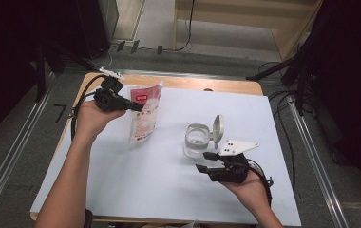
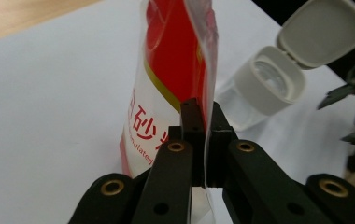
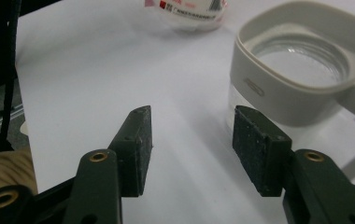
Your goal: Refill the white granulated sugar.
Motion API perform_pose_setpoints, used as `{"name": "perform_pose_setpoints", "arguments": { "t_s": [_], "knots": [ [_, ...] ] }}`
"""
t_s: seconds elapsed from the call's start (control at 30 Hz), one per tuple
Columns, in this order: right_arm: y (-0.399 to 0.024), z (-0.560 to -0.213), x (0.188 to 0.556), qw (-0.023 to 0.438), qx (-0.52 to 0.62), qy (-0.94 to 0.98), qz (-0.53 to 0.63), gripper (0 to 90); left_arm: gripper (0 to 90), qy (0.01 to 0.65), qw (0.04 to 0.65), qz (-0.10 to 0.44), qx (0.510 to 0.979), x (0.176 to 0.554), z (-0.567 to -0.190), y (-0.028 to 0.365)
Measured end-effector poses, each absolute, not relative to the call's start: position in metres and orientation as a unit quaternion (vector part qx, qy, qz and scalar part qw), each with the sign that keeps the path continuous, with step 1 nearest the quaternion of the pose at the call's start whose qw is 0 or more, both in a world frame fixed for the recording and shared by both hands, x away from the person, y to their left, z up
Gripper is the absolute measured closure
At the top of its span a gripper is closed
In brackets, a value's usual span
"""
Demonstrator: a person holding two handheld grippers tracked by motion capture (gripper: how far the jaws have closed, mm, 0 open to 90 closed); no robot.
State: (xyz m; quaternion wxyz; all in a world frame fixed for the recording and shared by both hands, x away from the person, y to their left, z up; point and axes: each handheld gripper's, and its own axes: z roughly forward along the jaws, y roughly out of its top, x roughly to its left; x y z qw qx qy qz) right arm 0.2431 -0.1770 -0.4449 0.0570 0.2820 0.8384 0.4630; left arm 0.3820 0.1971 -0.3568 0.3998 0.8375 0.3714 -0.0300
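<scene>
Sugar pouch point(image 2: 166, 70) was pinched at edge by left gripper point(image 2: 202, 135) – thin grip, could slip mid-pour. Right gripper point(image 3: 192, 149) was left unclenched beside jar point(image 3: 301, 79) – jar unsteadied, easily tipped.

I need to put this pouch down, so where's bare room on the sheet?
Bare white sheet lies between the pouch and the near edge. It is crowded on the right, where the open jar stands by the right gripper.

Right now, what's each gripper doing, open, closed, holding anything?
Left gripper: closed on the edge of the red and white pouch.
Right gripper: open, holding nothing, beside the clear jar.
</scene>
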Motion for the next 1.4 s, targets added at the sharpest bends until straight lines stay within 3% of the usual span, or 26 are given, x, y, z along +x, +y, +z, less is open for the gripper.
{"name": "perform_pose_setpoints", "arguments": {
  "t_s": [0.2, 0.43, 0.73, 1.4],
  "knots": [
    [-0.163, -0.439, 0.241, 0.063, 0.276, 0.836, 0.469, 49.0, 90.0, 0.349, 0.431, -0.051, 0.831, 0.372, -0.342, 0.193],
    [-0.149, -0.437, 0.244, 0.063, 0.278, 0.831, 0.477, 49.1, 90.0, 0.330, 0.430, -0.036, 0.839, 0.359, -0.325, 0.184],
    [-0.119, -0.438, 0.247, 0.044, 0.267, 0.828, 0.491, 47.9, 90.0, 0.311, 0.440, -0.058, 0.841, 0.346, -0.311, 0.182],
    [-0.057, -0.480, 0.269, 0.020, 0.282, 0.833, 0.476, 50.2, 90.0, 0.283, 0.441, -0.062, 0.849, 0.329, -0.298, 0.175]
  ]
}}
